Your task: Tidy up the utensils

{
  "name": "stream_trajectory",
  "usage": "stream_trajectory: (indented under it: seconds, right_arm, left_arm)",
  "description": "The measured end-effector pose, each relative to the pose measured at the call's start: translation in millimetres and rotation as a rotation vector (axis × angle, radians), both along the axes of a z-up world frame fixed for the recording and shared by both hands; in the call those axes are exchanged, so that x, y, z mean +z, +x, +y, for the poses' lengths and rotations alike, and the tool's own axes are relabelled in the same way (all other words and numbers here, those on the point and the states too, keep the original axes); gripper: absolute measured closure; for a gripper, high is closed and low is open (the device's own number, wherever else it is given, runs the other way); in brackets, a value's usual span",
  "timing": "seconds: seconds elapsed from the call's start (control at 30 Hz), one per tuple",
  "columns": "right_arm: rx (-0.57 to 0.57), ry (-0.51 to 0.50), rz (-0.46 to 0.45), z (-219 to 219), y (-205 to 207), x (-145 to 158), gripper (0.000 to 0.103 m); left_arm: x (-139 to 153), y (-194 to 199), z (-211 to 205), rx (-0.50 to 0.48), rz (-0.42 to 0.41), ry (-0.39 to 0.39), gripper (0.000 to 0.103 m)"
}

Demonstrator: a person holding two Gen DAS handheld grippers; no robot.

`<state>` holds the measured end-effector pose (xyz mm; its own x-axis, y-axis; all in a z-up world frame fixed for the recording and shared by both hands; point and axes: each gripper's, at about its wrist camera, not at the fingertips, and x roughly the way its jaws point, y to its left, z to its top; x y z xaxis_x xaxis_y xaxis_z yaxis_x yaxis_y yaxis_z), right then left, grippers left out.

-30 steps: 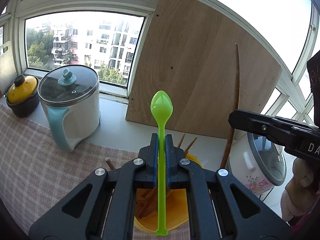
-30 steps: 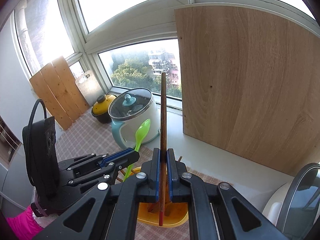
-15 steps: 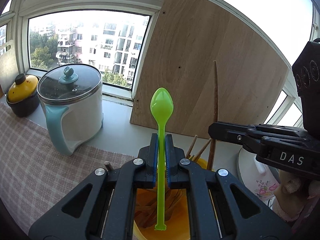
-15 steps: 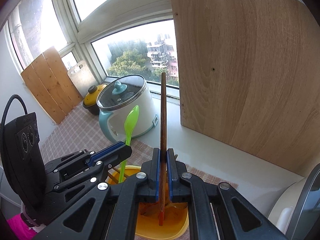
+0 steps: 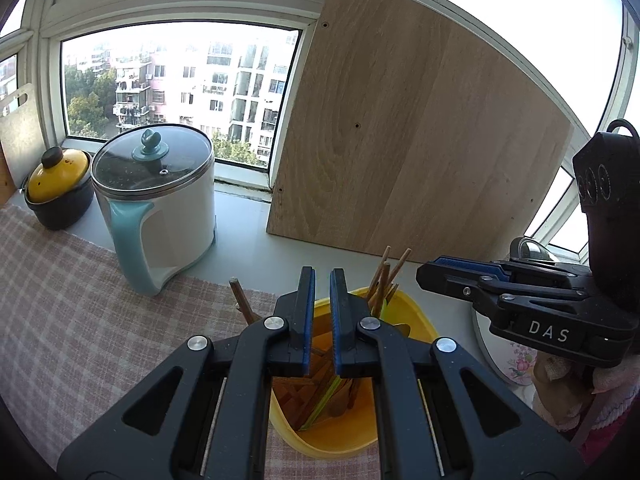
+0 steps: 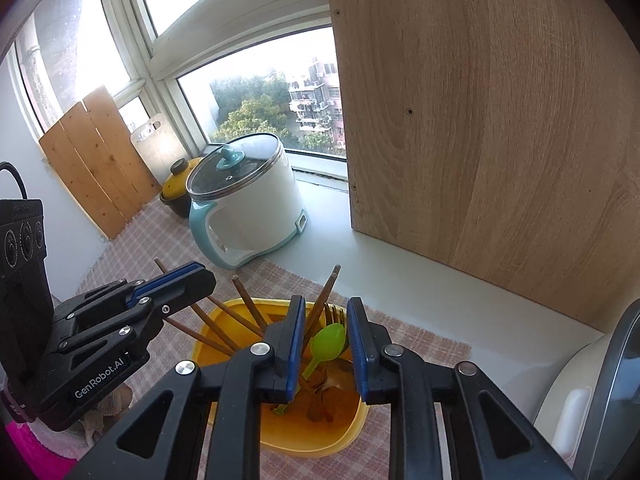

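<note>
A yellow utensil holder [image 5: 416, 314] [image 6: 240, 305] stands on the checked cloth, directly below both grippers. In it are several wooden chopsticks [image 5: 385, 276] [image 6: 244, 300], a fork and the green spoon [image 6: 329, 340], whose handle [image 5: 326, 398] leans inside. My left gripper [image 5: 322, 272] [image 6: 206, 280] hangs over the holder with its jaws nearly together and nothing between them. My right gripper [image 6: 326, 304] [image 5: 424, 276] is above the holder's far side. Its jaws are opening, and the pads press on nothing. A brown chopstick [image 6: 322, 300] stands loose in the gap.
A white and teal electric pot [image 5: 160, 200] [image 6: 248, 208] stands on the cloth to the left, with a yellow-lidded black pot [image 5: 56, 184] behind it. A large wooden board [image 5: 400, 140] leans on the window. A rice cooker [image 6: 580, 380] sits at the right.
The green spoon has dropped from my left gripper into the holder. My right gripper came down, opened and let go of the long brown chopstick, which now stands in the holder.
</note>
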<state>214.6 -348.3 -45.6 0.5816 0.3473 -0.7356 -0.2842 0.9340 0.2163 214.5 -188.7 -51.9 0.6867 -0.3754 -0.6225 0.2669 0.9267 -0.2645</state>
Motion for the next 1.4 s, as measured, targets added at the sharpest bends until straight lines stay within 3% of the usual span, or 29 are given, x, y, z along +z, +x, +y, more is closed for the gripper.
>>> stream_trajectory:
  seconds: [0.5,0.57,0.63,0.67,0.77,0.87,1.1,1.2,1.27,1.4]
  right_arm:
    - [-0.056,-0.022,-0.080,-11,-55,21,0.072]
    - [-0.061,-0.031,-0.097,-11,-62,24,0.061]
    - [-0.070,-0.042,-0.117,-12,-70,26,0.048]
    - [-0.074,-0.049,-0.130,-13,-75,27,0.044]
    - [-0.088,-0.078,-0.161,-13,-88,31,0.031]
    - [-0.105,-0.083,-0.185,-13,-100,35,0.021]
    - [-0.138,-0.082,-0.213,-13,-120,41,0.012]
    - [-0.138,-0.090,-0.221,-9,-128,42,0.011]
    - [-0.139,-0.093,-0.231,-5,-133,43,0.000]
    - [-0.151,-0.105,-0.268,2,-143,47,0.000]
  left_arm:
    - [28,-56,7,-0.022,-0.054,0.031,0.098]
    - [30,-64,8,-0.023,-0.056,0.032,0.098]
    - [32,-72,10,-0.028,-0.059,0.033,0.087]
    - [33,-77,10,-0.030,-0.064,0.034,0.076]
    - [37,-92,11,-0.030,-0.084,0.053,0.071]
    - [39,-105,13,-0.036,-0.095,0.070,0.050]
    - [46,-133,20,-0.030,-0.135,0.107,0.021]
    - [49,-141,24,-0.016,-0.144,0.127,0.015]
    - [50,-144,26,-0.008,-0.138,0.136,0.011]
    - [51,-151,33,0.018,-0.147,0.144,0.005]
